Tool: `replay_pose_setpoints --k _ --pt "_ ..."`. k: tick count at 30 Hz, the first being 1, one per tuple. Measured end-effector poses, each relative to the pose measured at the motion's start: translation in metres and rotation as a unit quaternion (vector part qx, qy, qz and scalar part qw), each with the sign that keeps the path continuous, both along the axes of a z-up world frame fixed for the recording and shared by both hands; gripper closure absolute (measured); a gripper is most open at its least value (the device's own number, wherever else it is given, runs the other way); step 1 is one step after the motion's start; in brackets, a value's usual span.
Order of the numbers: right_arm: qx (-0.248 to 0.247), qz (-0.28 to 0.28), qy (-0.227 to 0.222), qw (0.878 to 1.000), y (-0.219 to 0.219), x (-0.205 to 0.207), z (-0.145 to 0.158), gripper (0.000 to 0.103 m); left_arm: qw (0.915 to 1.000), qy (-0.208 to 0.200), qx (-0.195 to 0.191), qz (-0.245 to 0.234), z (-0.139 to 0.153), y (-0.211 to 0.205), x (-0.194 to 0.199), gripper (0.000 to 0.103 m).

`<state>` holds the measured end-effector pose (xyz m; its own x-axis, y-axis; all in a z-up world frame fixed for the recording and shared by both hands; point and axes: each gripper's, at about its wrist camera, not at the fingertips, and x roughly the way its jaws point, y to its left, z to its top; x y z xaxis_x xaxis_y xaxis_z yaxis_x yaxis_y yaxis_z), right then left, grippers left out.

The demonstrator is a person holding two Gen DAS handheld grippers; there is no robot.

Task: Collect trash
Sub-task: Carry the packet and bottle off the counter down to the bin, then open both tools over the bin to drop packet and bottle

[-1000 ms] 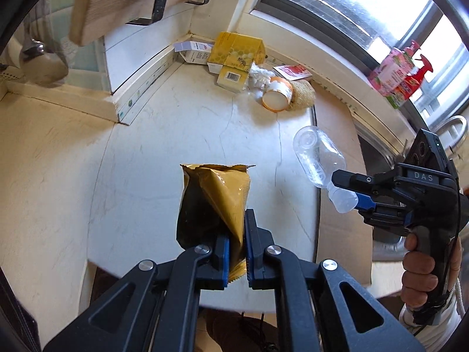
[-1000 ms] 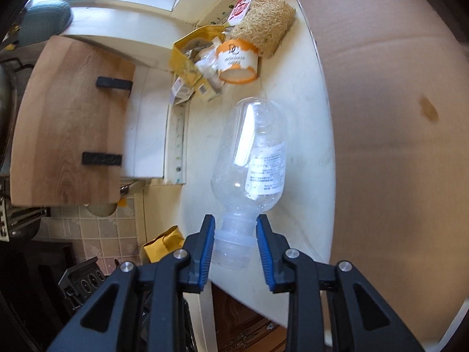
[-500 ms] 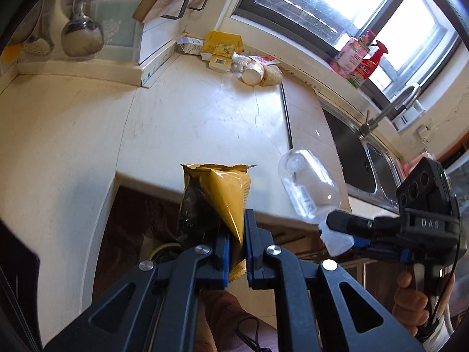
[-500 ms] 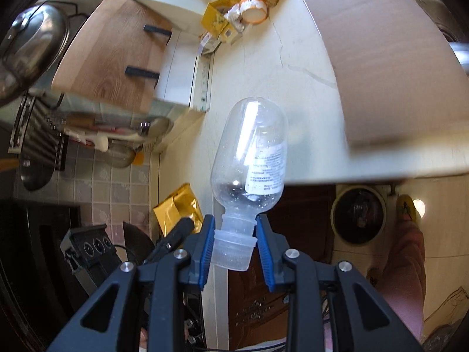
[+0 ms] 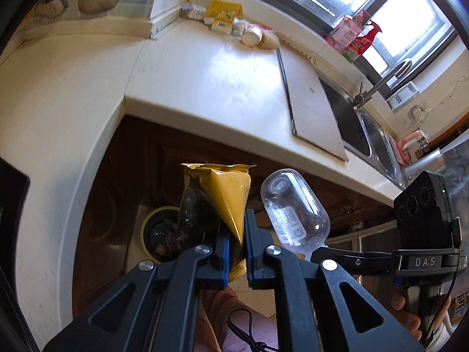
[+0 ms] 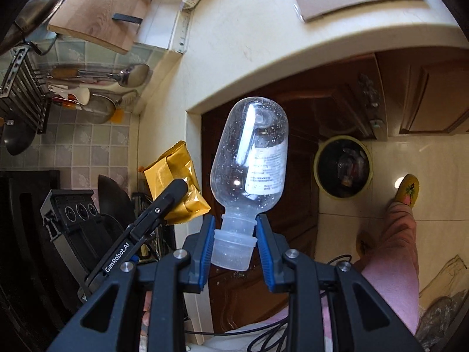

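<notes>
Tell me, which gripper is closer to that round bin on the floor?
Left, I'd judge. The left gripper, clamping the yellow wrapper, hangs almost over the bin. The right gripper, clamping the clear bottle by its neck, is beside the bin, further off.

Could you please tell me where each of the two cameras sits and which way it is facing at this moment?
Left wrist: sits on the left hand-held gripper, looking down past its yellow wrapper at the counter edge and cabinet fronts; pink sleeve shows below.
Right wrist: sits on the right hand-held gripper, looking down past its clear bottle to the floor; pink trouser leg and slipper show.
Shared: wrapper, bottle, trash bin, each other's gripper.
</notes>
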<state>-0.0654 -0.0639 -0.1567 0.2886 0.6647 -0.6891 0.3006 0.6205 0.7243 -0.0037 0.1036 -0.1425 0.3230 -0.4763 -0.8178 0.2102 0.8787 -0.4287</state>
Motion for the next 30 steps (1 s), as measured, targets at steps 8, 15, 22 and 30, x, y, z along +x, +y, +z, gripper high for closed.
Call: replay_pose_setpoints --k 8,15,22,30 --pt "-0.007 0.016 0.076 0.997 -0.001 -0.005 -0.072 0.074 0.9964 0.081 0.024 0.0 -0.085 -0.008 -0.008 0.097" --pt "-0.008 0.029 0.16 0.987 0.002 0.006 -0.191 0.074 0.9832 0.179 0.035 0.005 -0.211 -0.015 -0.008 0.097" --pt "-0.02 0.043 0.221 0.974 0.007 0.018 -0.294 0.074 0.9695 0.235 0.066 0.022 -0.316 -0.026 -0.002 0.097" --pt "-0.029 0.062 0.246 0.967 0.015 0.038 -0.353 0.074 0.9631 0.253 0.087 0.033 -0.374 -0.03 0.022 0.095"
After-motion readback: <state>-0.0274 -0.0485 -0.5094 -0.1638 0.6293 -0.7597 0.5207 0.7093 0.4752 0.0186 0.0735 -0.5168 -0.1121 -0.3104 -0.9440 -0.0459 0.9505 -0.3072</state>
